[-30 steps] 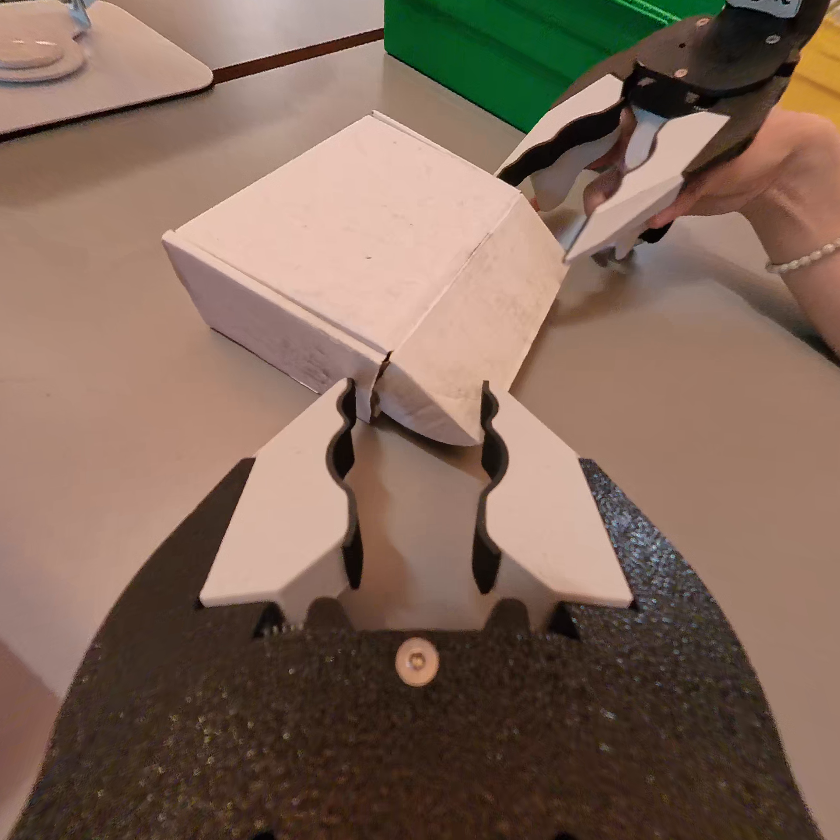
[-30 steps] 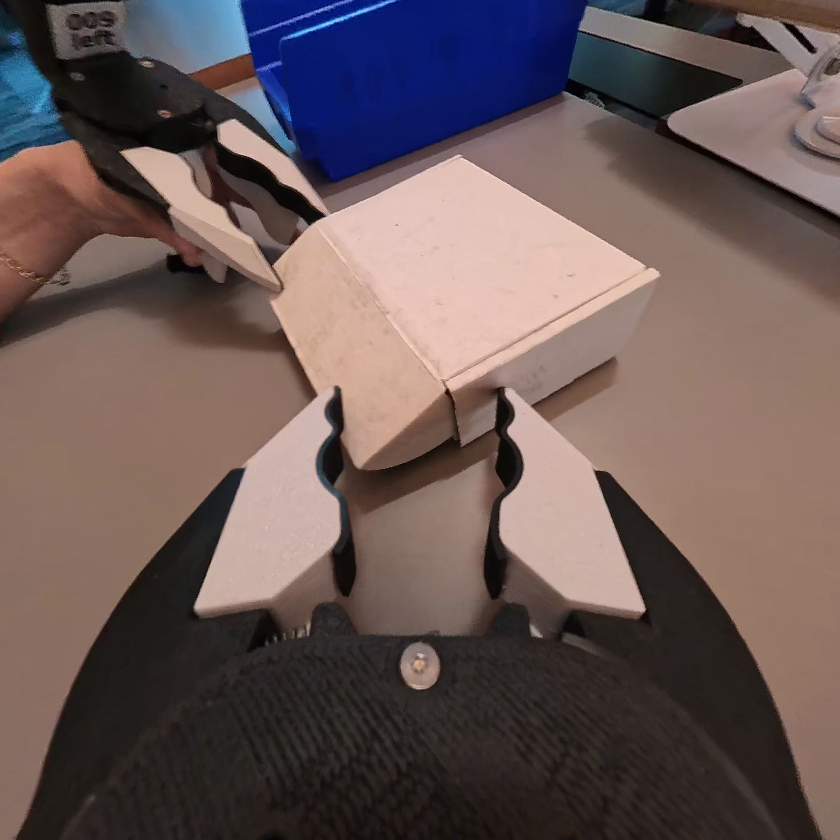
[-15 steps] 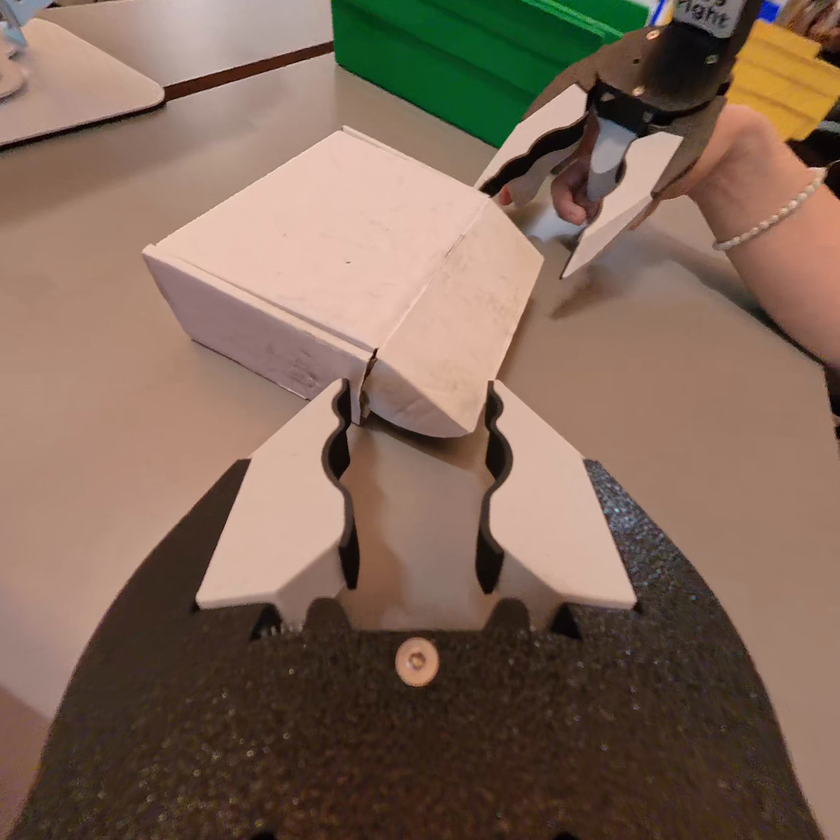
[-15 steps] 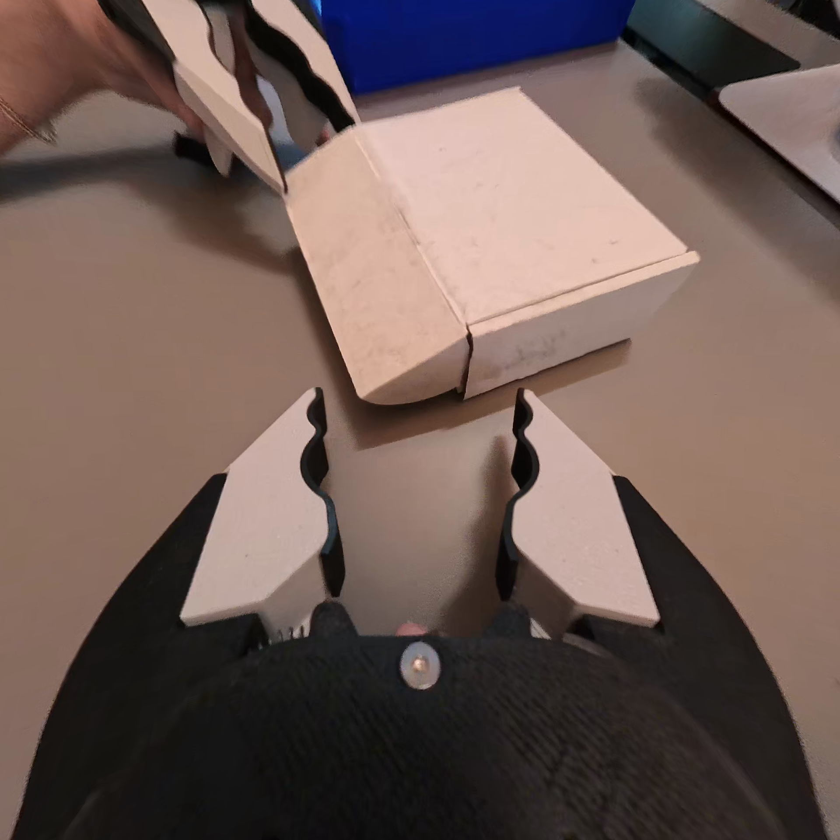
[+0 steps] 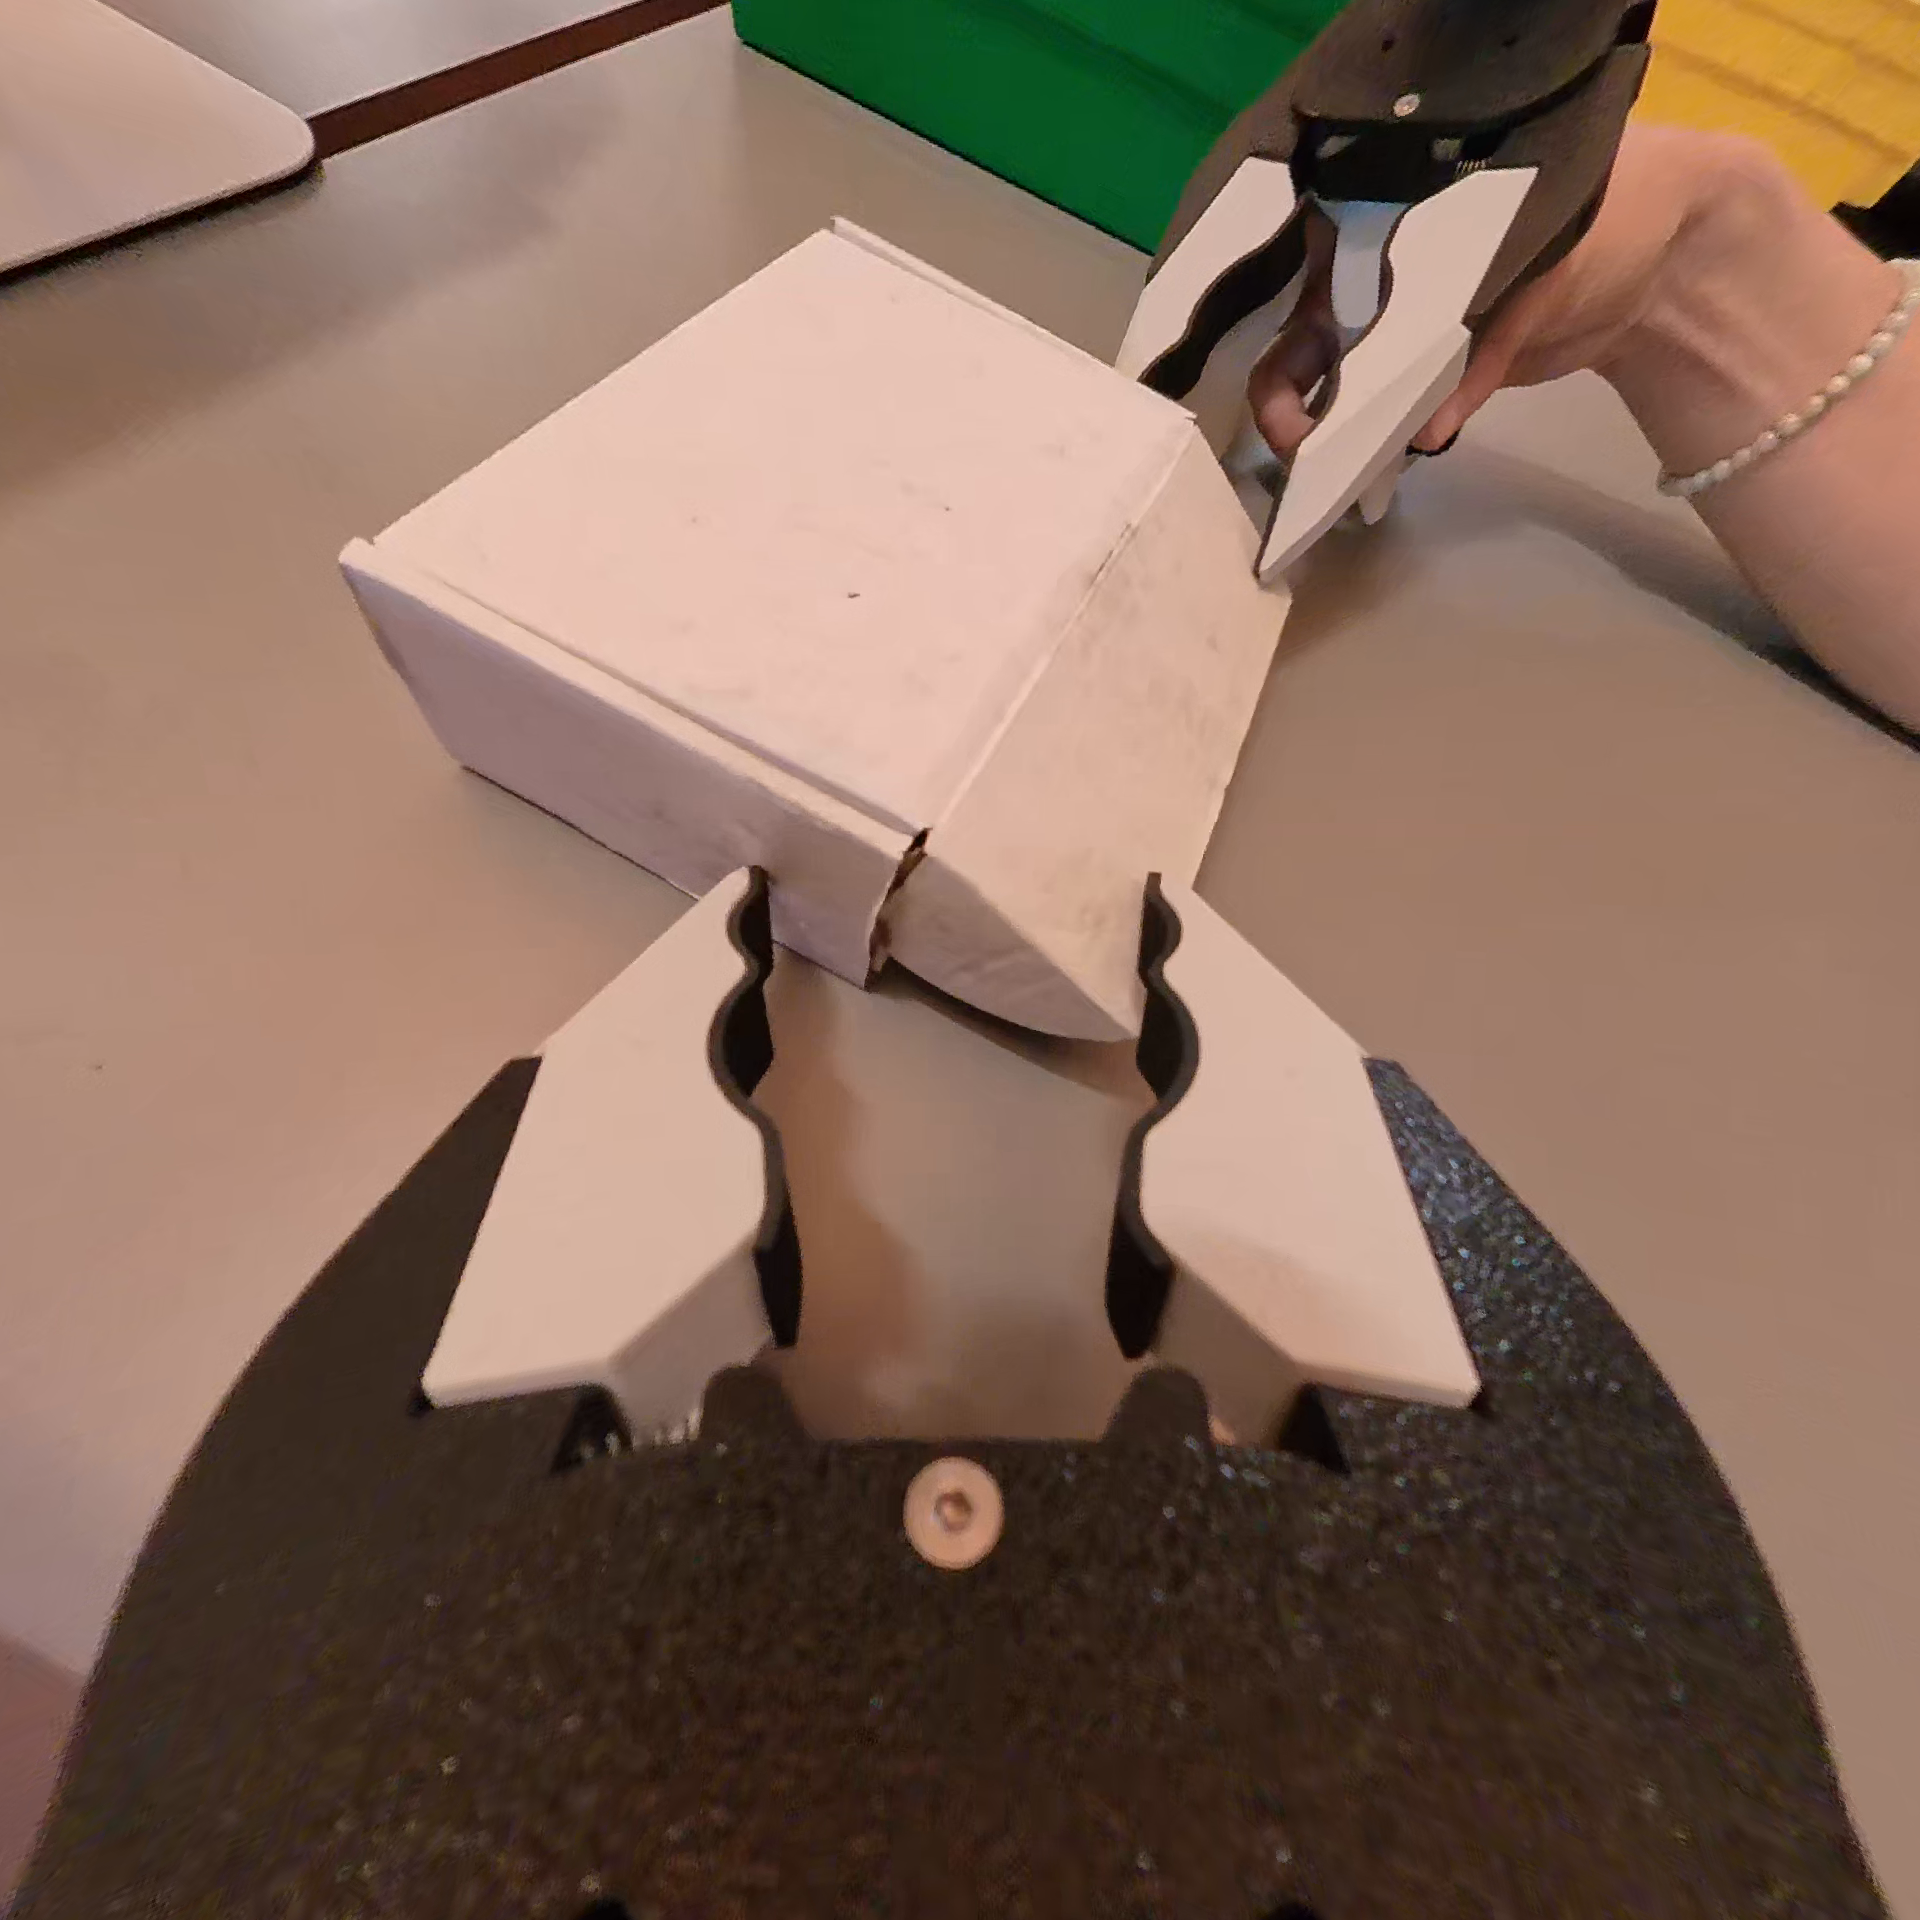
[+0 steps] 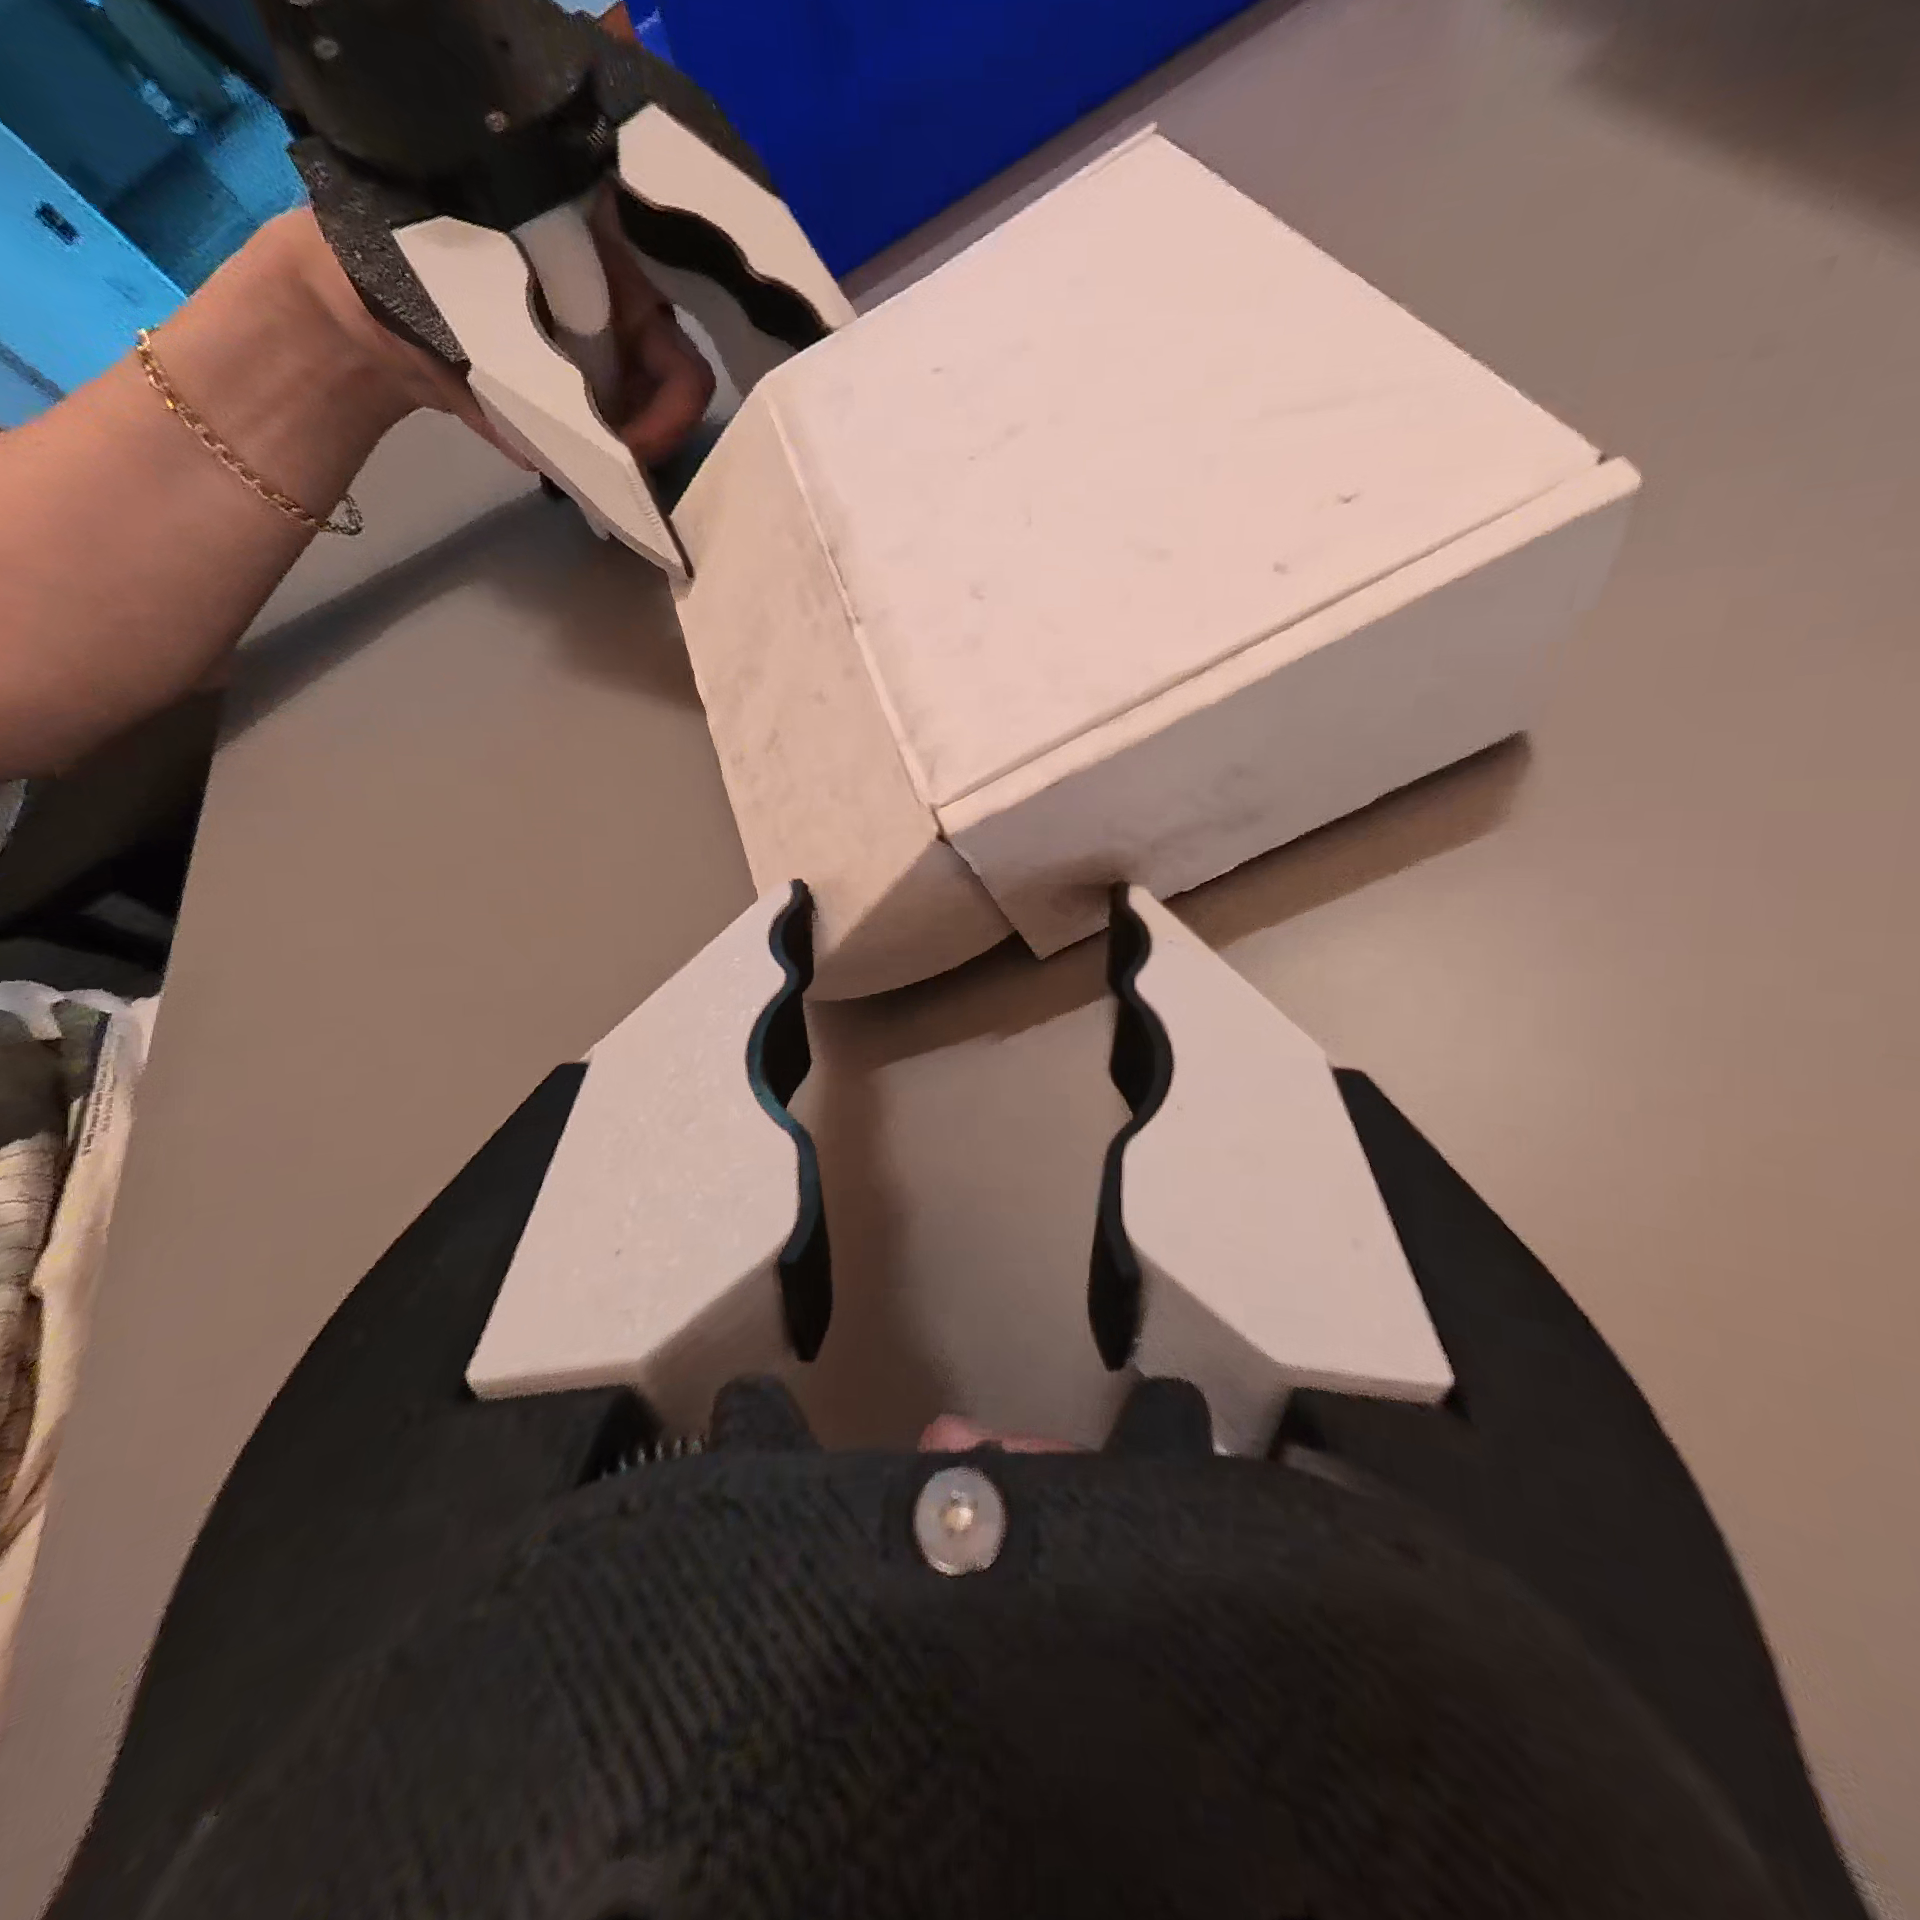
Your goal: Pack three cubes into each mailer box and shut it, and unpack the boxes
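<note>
A white mailer box point(image 5: 810, 540) lies on the grey table with its lid down. Its front flap point(image 5: 1122, 727) slopes outward, untucked. My left gripper point(image 5: 954, 894) is open, and its fingertips straddle the near end of the flap and the box corner. My right gripper point(image 6: 958, 894) is open and straddles the other end of the flap point(image 6: 790, 675) and the corner of the box point(image 6: 1143, 468). Each gripper shows in the other's view: the right point(image 5: 1205, 468) and the left point(image 6: 758, 447), both open at the flap's far corner. No cubes are visible.
A green bin point(image 5: 987, 94) and a yellow bin point(image 5: 1766, 83) stand behind the box in the left wrist view, with a grey mat point(image 5: 125, 135) at the far left. A blue bin point(image 6: 935, 94) stands behind the box in the right wrist view.
The right gripper drew back from the flap half a second ago and has come forward again to its end. The left gripper stayed at its end of the flap, open.
</note>
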